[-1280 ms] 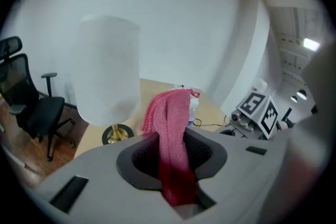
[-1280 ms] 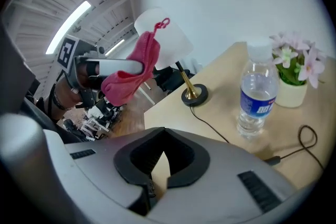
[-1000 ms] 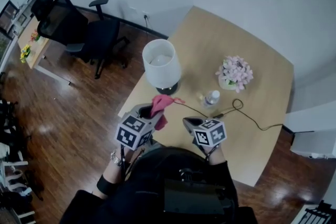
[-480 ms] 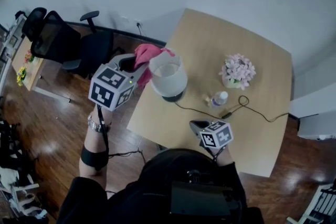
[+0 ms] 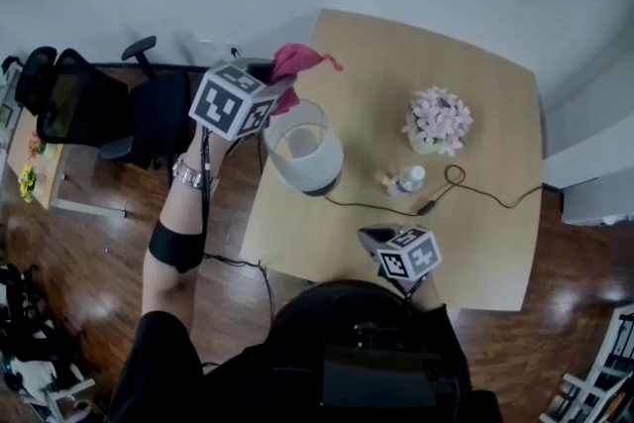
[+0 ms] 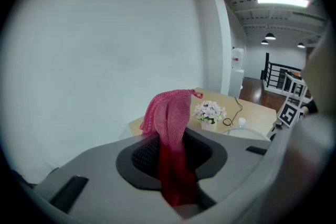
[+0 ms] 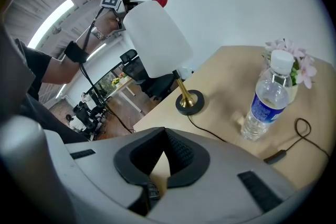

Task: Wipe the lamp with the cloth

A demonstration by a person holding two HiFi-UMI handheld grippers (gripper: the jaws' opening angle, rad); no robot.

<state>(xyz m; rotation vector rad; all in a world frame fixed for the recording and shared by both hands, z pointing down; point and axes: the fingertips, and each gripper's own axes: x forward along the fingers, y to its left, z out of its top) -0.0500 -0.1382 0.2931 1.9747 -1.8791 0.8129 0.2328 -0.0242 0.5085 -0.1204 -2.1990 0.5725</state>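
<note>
Over the far-left corner of the counter (image 5: 466, 253), in the head view, my left gripper (image 5: 275, 79) hangs beside the lamp (image 5: 302, 149). The pink cloth (image 5: 300, 61) sticks out just past the rim of its white shade. My right gripper (image 5: 374, 235) sits low at the near edge, well apart from the lamp, with a water bottle (image 5: 406, 180) and a pot of flowers (image 5: 438, 119) further right. I judge this to be the approach: the cloth is at shade height, with no wiping contact that I can see. Along my left gripper's view, the jaws stand partly closed, pinching the cloth, which drapes up and over them. Next I should lay the cloth on the shade and sweep round it gently, since the lamp looks light and could tip. Through my right gripper's view, the jaws meet at their tips with nothing between them, and the lamp stands upright on its dark round base (image 7: 189, 102). The bottle's blue label (image 7: 262, 107) carries print too small to read. The marker cubes (image 5: 233, 101) show only black-and-white squares, no words.
</note>
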